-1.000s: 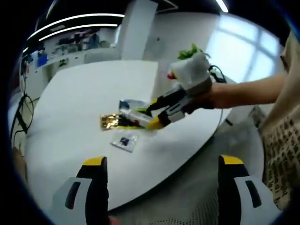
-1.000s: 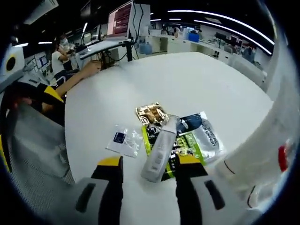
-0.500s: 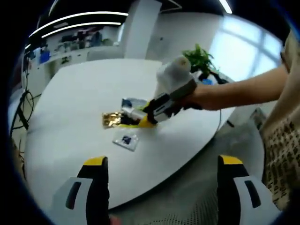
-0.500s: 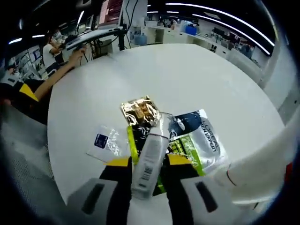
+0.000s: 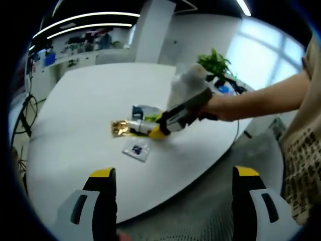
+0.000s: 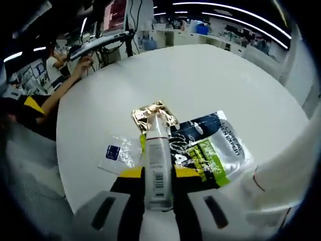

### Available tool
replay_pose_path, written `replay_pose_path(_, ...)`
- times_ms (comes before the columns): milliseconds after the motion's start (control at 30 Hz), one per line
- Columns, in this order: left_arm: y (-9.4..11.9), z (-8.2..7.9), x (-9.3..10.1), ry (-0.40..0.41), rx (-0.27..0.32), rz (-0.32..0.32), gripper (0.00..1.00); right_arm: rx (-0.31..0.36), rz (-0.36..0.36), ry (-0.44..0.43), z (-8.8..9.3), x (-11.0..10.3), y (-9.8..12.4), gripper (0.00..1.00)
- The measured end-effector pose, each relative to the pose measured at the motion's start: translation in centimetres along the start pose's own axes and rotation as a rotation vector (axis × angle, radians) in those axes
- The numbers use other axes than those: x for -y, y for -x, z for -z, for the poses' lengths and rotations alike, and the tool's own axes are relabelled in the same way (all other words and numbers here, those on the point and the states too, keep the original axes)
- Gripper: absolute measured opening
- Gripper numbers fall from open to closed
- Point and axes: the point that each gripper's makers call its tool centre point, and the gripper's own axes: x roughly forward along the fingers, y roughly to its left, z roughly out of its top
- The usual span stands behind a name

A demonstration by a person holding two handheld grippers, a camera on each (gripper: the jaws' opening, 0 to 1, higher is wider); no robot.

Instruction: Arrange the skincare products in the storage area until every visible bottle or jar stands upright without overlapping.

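A silver bottle with a barcode label points away along my right gripper, whose jaws are shut on its lower body. Under it on the white round table lie a gold sachet, a black-and-green sachet and a small clear sachet with a blue label. In the left gripper view a hand holds the right gripper low over those sachets, with the bottle at its tips. My left gripper is open, off the table's near edge, holding nothing.
The table's curved edge runs in front of the left jaws, with grey floor below. A potted plant stands behind the table. A seated person's arm rests at a desk beyond the table's far side. Cables hang at the left.
The right jaws have shut on the bottle, which lay slanted between them a second ago. It now points straight along the jaws. The left gripper has stayed put.
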Motion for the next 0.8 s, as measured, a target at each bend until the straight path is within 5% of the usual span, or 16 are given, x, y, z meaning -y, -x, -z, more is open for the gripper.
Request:
replay_pose_path(367,-0.2,-0.8,0.6,-0.024,0.003,0.014,0.94,0.142,-0.071,-0.302,0.7,-0.5,3.9,0.20)
replay_pose_path(800,-0.1,-3.5,1.6,-0.056,0.046,0.034,0.95,0.342,-0.180,-0.392,-0.1,-2.3,8.5,0.20)
